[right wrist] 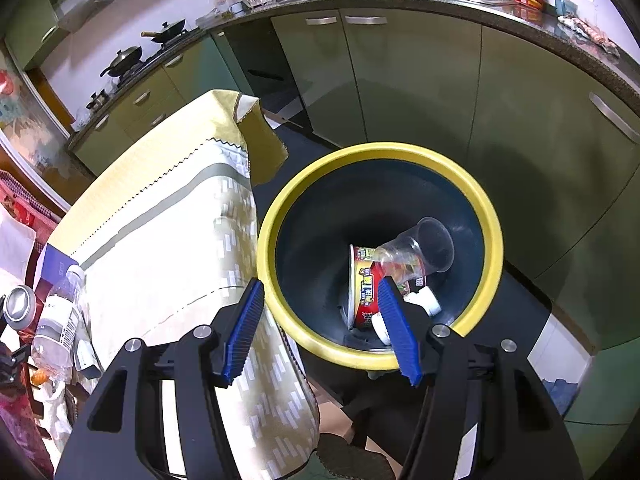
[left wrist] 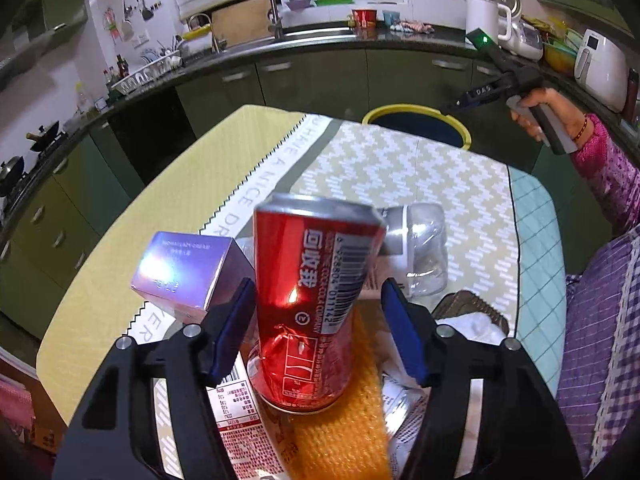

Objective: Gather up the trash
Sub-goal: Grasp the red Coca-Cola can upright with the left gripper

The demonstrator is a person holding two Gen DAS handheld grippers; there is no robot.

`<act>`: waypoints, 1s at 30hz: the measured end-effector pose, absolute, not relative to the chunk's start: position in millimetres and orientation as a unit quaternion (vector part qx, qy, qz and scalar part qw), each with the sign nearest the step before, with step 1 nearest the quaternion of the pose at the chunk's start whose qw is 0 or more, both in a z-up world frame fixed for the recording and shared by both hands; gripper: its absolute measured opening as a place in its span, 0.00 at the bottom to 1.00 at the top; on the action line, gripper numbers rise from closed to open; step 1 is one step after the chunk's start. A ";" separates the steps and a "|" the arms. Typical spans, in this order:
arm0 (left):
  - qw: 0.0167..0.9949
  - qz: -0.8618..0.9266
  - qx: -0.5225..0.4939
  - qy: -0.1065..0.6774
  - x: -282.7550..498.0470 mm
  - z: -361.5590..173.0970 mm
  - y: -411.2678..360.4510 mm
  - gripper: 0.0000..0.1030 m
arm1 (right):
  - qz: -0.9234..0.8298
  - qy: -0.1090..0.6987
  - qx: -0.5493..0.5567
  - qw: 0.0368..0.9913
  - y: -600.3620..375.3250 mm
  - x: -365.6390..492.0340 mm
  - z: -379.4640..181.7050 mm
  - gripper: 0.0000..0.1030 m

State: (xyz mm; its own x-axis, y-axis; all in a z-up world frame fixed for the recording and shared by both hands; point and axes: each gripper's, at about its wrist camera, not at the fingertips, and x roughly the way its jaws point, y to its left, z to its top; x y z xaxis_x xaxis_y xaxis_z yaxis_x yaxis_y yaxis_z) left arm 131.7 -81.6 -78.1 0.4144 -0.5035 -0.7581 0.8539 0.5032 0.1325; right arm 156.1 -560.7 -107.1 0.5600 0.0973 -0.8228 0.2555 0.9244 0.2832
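A red cola can (left wrist: pixel 312 300) stands tilted between the fingers of my left gripper (left wrist: pixel 320 328). The jaws are open around it, with a gap on the right side. A purple box (left wrist: pixel 188 270) lies left of the can and a clear plastic bottle (left wrist: pixel 420 252) lies behind it. My right gripper (right wrist: pixel 320 328) is open and empty above the yellow-rimmed bin (right wrist: pixel 490 216). The bin holds a clear plastic cup (right wrist: pixel 420 248), a red noodle bowl (right wrist: pixel 364 292) and white lids. The bin's rim also shows in the left wrist view (left wrist: pixel 416 110), beyond the table's far edge.
The table (left wrist: pixel 400 168) has a patterned cloth. Wrappers, a receipt and an orange knitted piece (left wrist: pixel 340 432) lie under the can. Green kitchen cabinets (right wrist: pixel 520 120) stand behind the bin. The person's right hand and gripper (left wrist: pixel 532 108) are at the far right.
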 end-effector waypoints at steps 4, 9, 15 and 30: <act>0.792 -0.431 0.265 0.340 133.2 -82.8 -84.0 0.58 | -0.043 0.470 0.189 0.861 -557.6 158.7 -112.2 0.57; 0.789 -0.434 0.265 0.346 136.3 -88.1 -90.0 0.51 | -0.041 0.473 0.191 0.859 -557.7 160.2 -116.5 0.57; 0.786 -0.431 0.270 0.351 140.3 -90.7 -91.9 0.45 | -0.041 0.472 0.194 0.859 -559.4 159.0 -118.4 0.57; 0.803 -0.412 0.269 0.335 127.6 -69.2 -84.8 0.43 | -0.035 0.464 0.206 0.861 -566.3 150.5 -119.2 0.57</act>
State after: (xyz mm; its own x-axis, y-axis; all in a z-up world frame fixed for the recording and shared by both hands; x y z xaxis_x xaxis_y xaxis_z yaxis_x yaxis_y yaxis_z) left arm 127.6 -84.8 -69.2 0.4356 -0.4822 -0.7601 0.8428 0.5151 0.1562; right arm 150.5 -566.3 -119.2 0.5670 0.1308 -0.8133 0.2507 0.9131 0.3216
